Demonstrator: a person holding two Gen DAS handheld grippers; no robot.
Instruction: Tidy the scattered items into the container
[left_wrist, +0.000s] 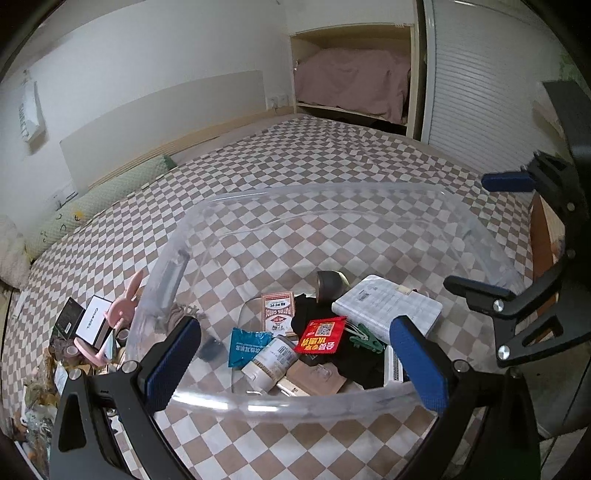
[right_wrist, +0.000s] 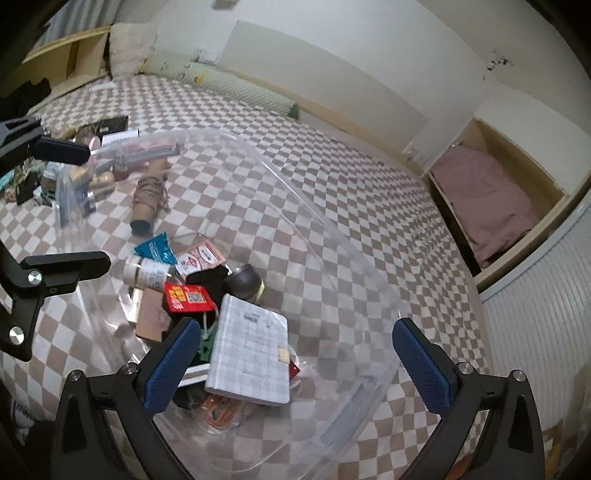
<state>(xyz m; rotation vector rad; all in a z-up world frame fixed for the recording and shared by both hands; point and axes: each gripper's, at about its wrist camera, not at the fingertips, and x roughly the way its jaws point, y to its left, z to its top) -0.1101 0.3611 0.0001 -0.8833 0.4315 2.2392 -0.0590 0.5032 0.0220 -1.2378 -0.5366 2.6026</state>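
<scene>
- Right tongs (right_wrist: 295, 363): jaws wide apart, nothing between the blue pads; they hang over the near end of the clear container (right_wrist: 343, 236), pointing down into it.
- Left tongs (left_wrist: 295, 360): jaws likewise wide apart and empty, poised just over the container's near rim.
- Notebook (right_wrist: 251, 360): checked cover, lies directly below and between the right jaws, inside the container, on top of other goods.
- Contents beyond the notebook, all in the container: red packet (right_wrist: 186, 297), white bottle (right_wrist: 147, 273) on its side, blue sachet (right_wrist: 155, 249), card pack (right_wrist: 201, 256), dark roll of tape (right_wrist: 243, 280), brown flat box (right_wrist: 151, 315).
- Items left outside: cardboard tube wound with twine (right_wrist: 147, 201), lying on the checked bedspread (right_wrist: 351, 177) beyond the container wall, ahead and to the left of the right tongs; long axis runs roughly away from the tongs, dark end nearest.
- Further clutter outside: pink rabbit stand (left_wrist: 118, 314), white box (left_wrist: 94, 323) and small jars, grouped just to the left of the left tongs, beside the container wall.
- Judgement: the outside pile sits on the left side, so the left tongs are the nearer for the next pick; the right tongs would need to cross over the container to reach it.
- Progress, as judged: well along, several pieces yet to be gathered.
</scene>
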